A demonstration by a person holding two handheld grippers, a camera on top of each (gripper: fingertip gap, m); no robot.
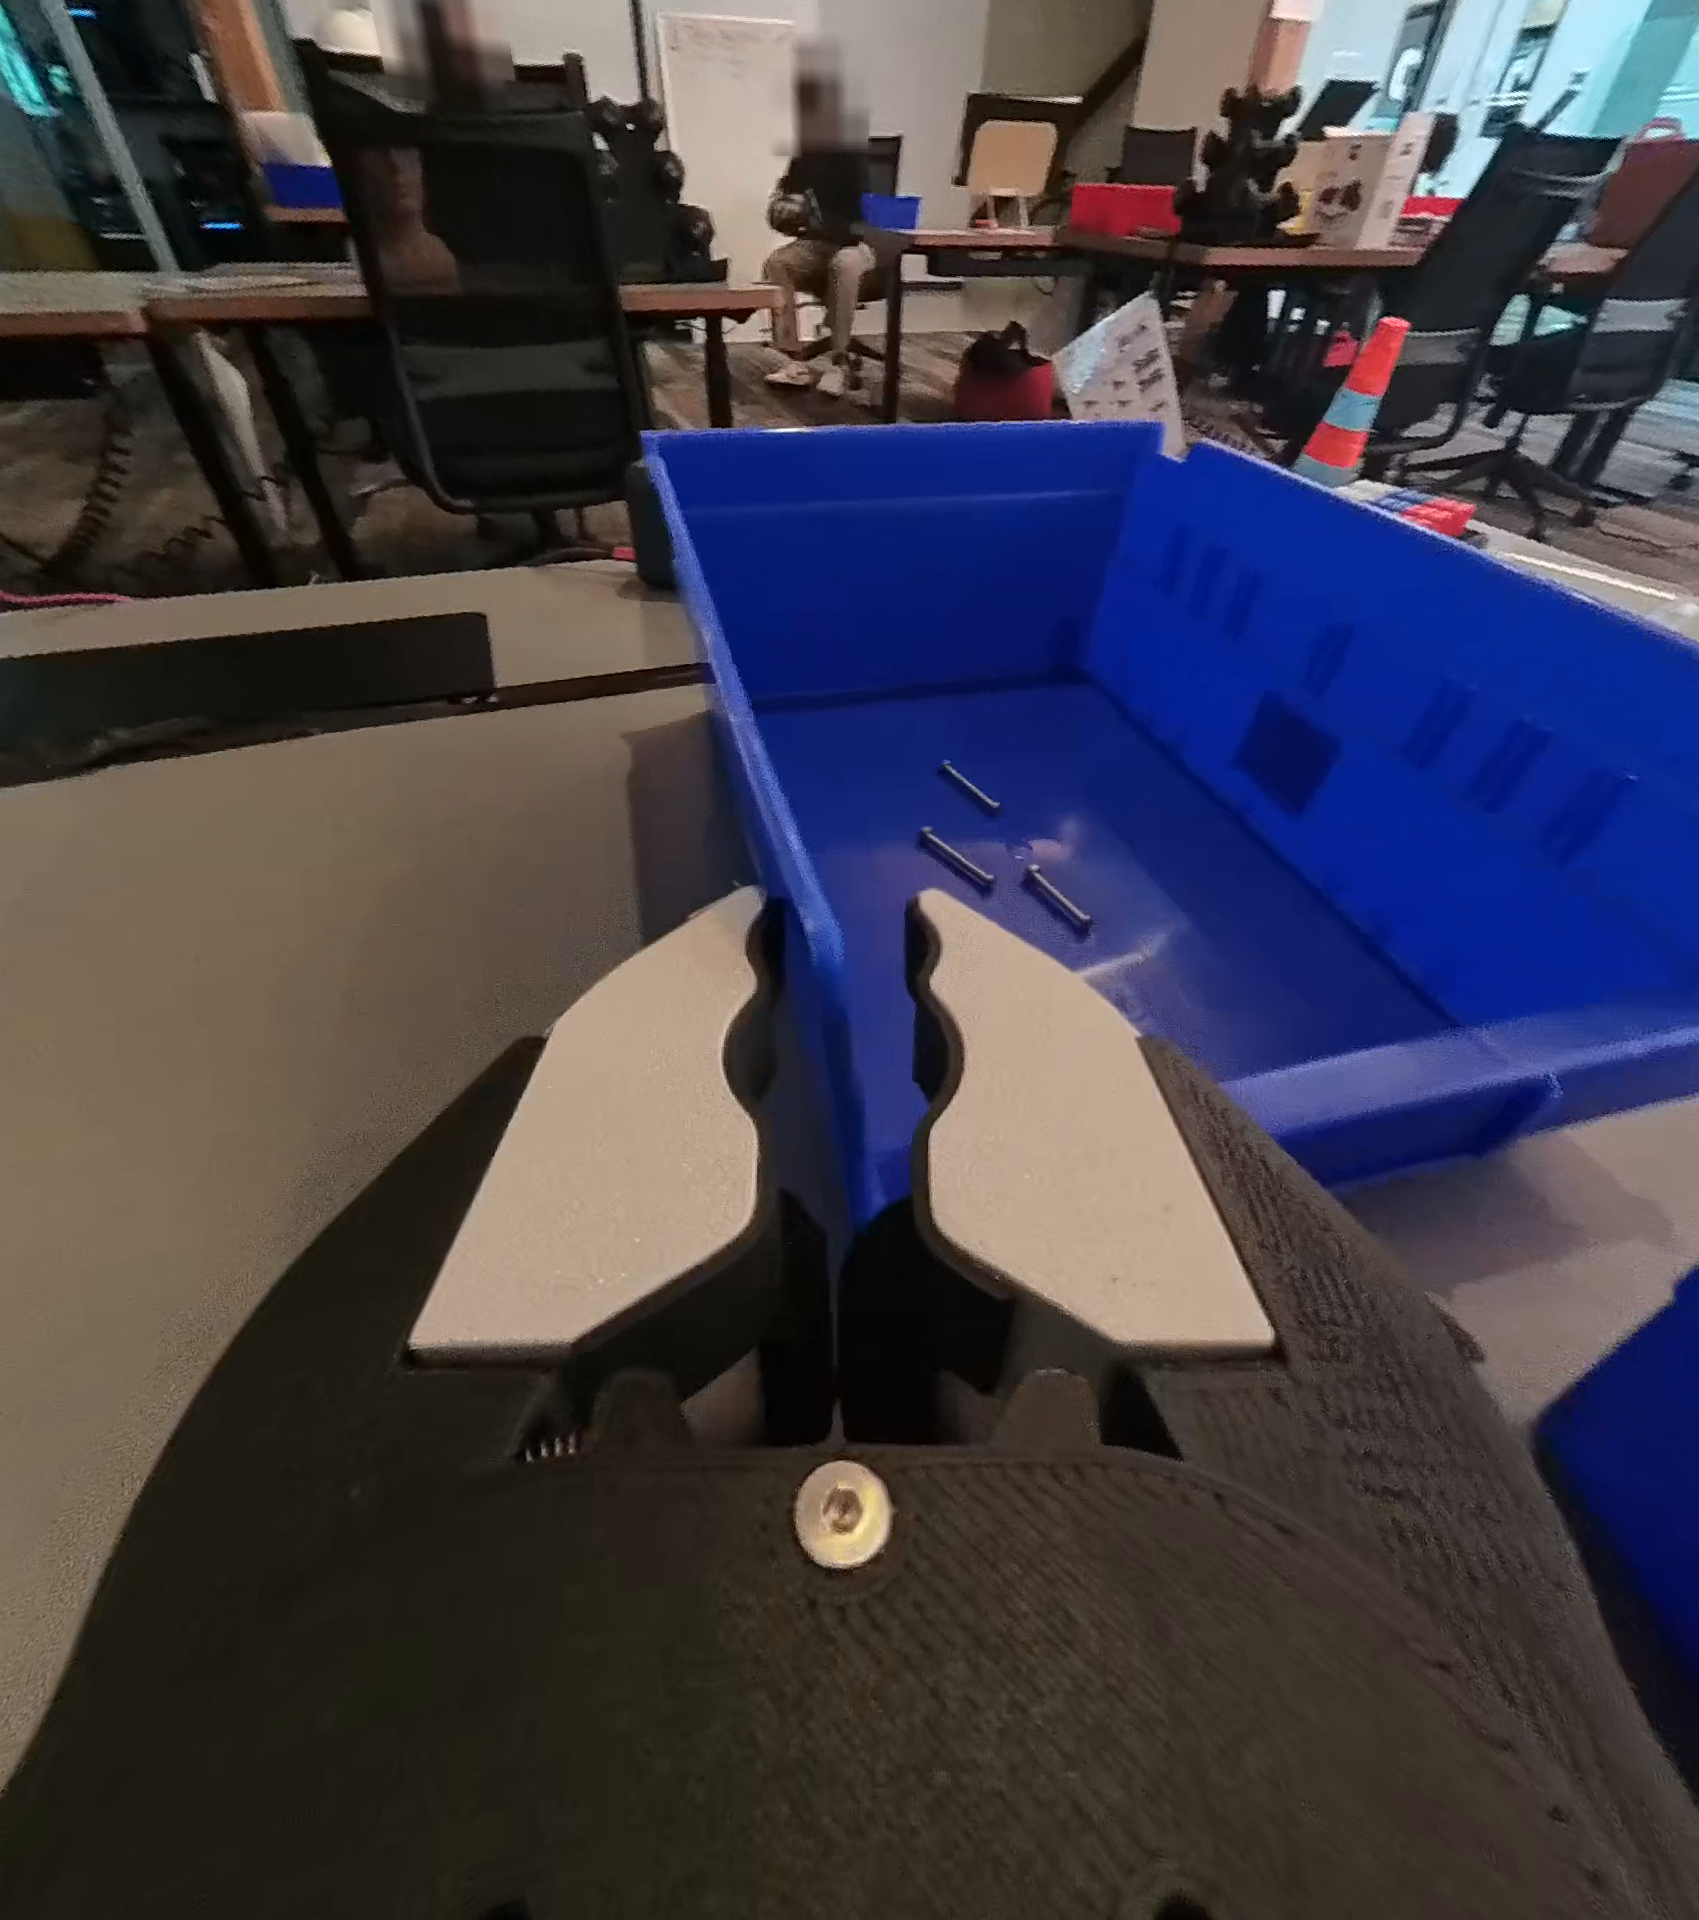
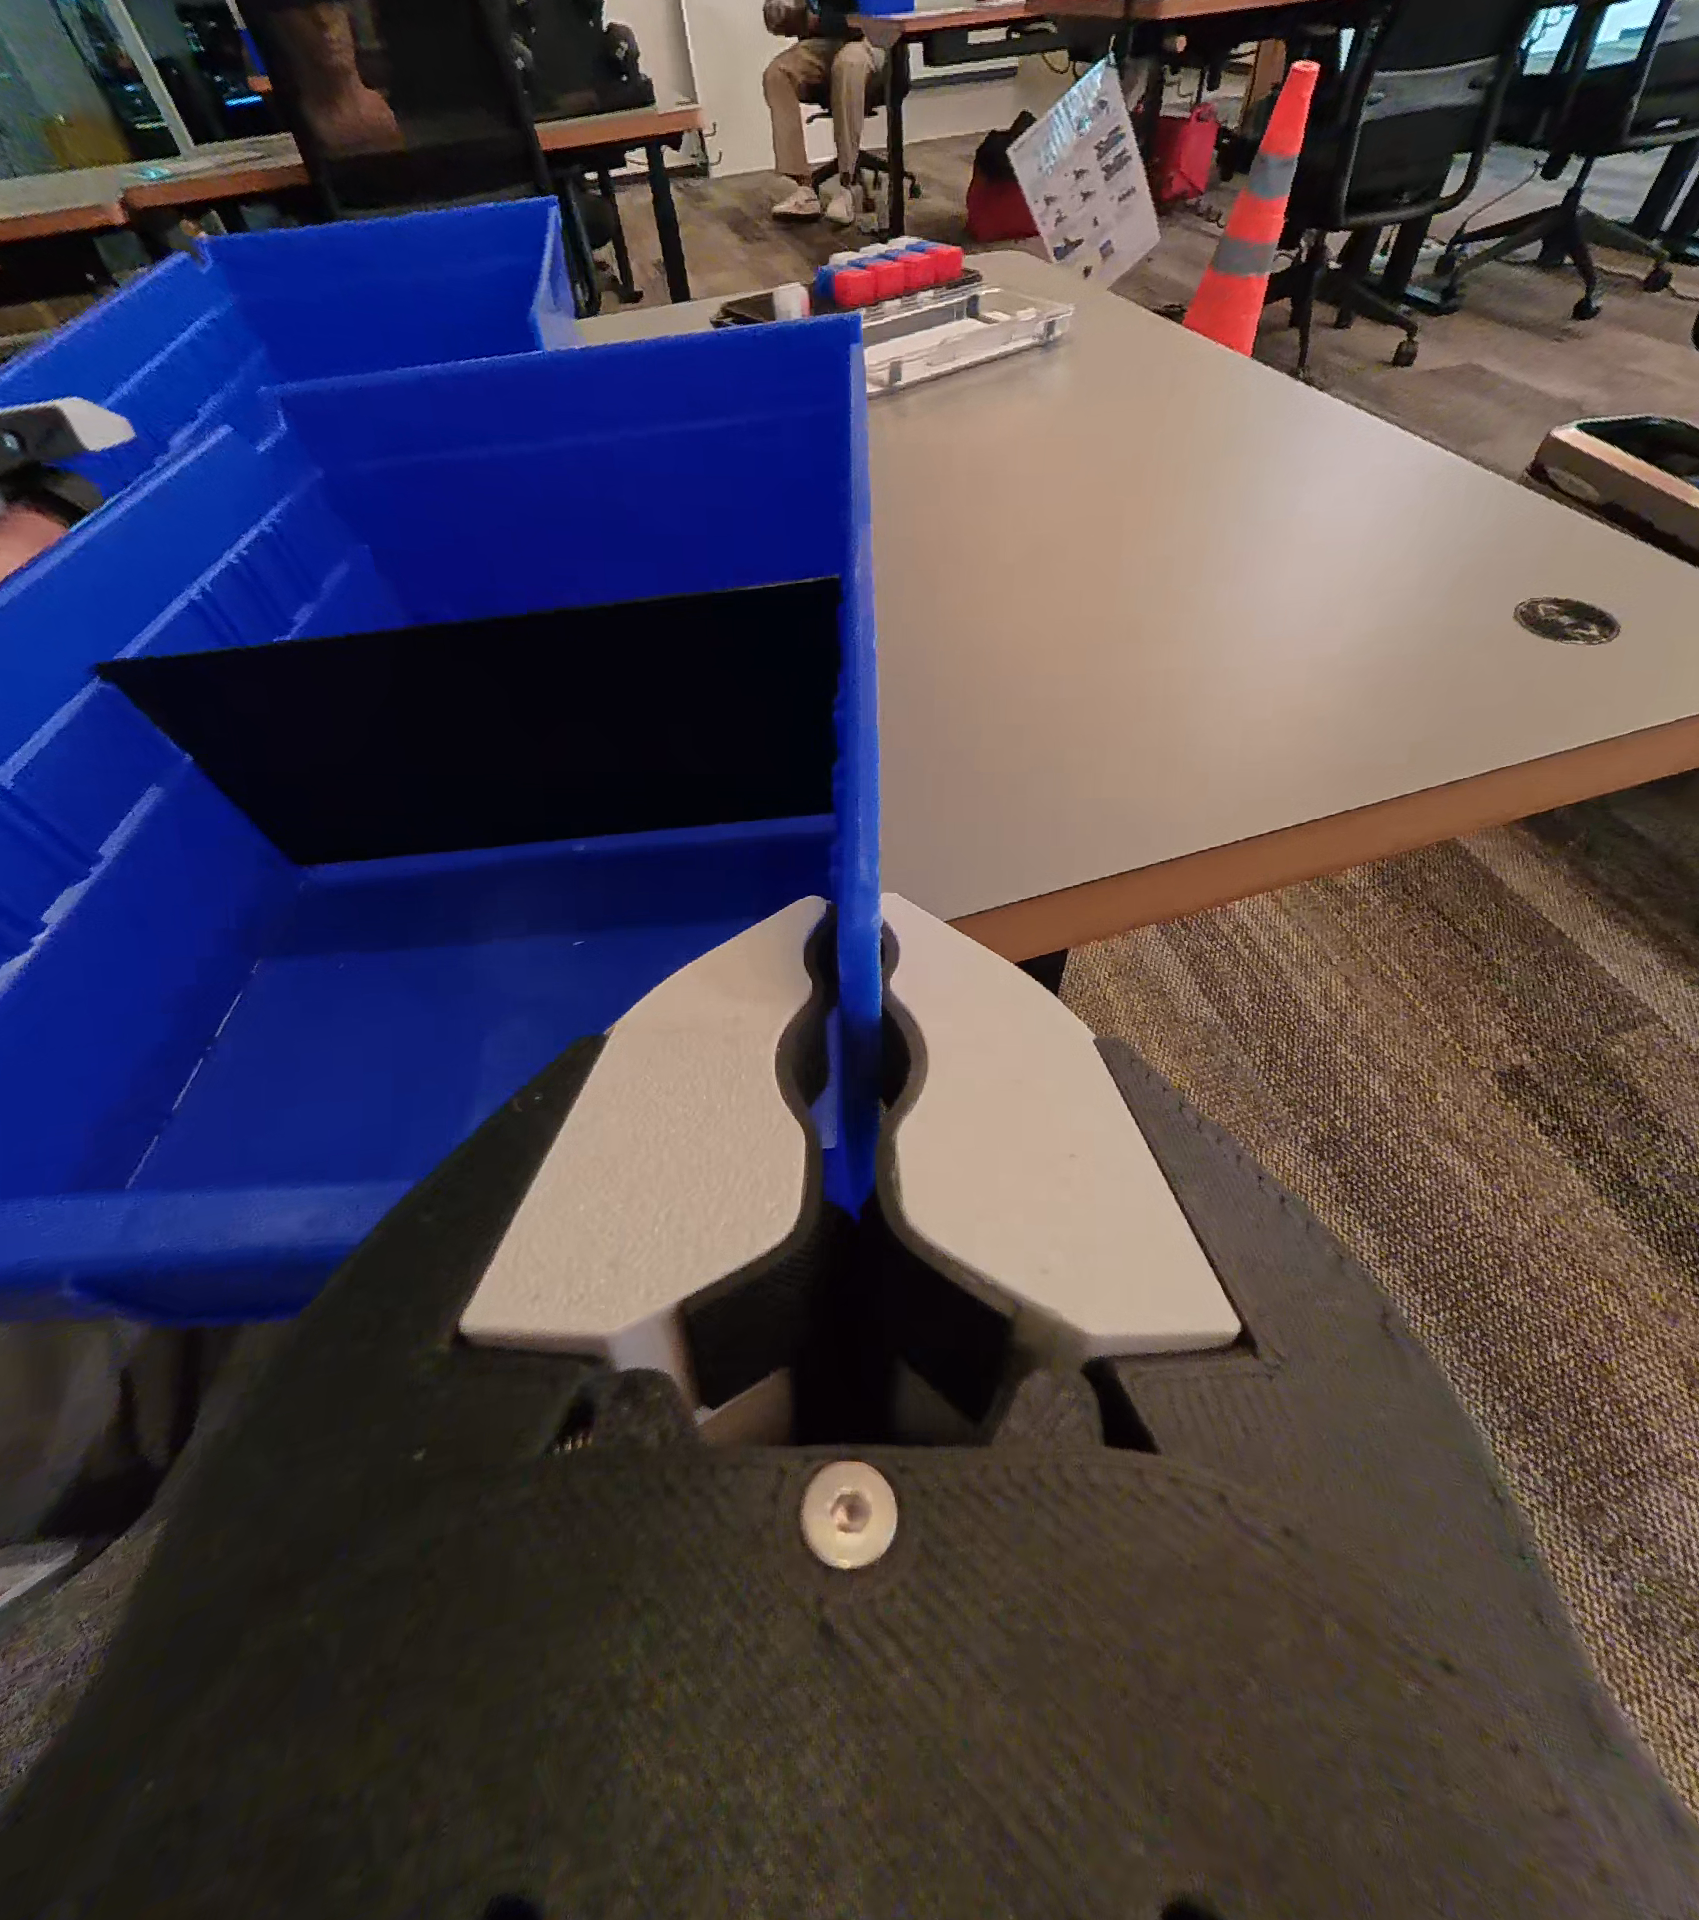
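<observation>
Left hand-held gripper point(image 1: 837, 914) straddles the side wall of a blue bin point(image 1: 1344, 748), one finger inside, one outside, jaws narrow with a gap showing beside the wall, so no firm clamp visible. Three dark pins point(image 1: 970, 787) lie on that bin's floor, just beyond the fingertips. Right hand-held gripper point(image 2: 855, 920) is clamped tight on the right wall of a second blue bin point(image 2: 554, 499), which has a black divider point(image 2: 512, 717) across it. Both bins sit on the grey bench point(image 2: 1240, 582).
</observation>
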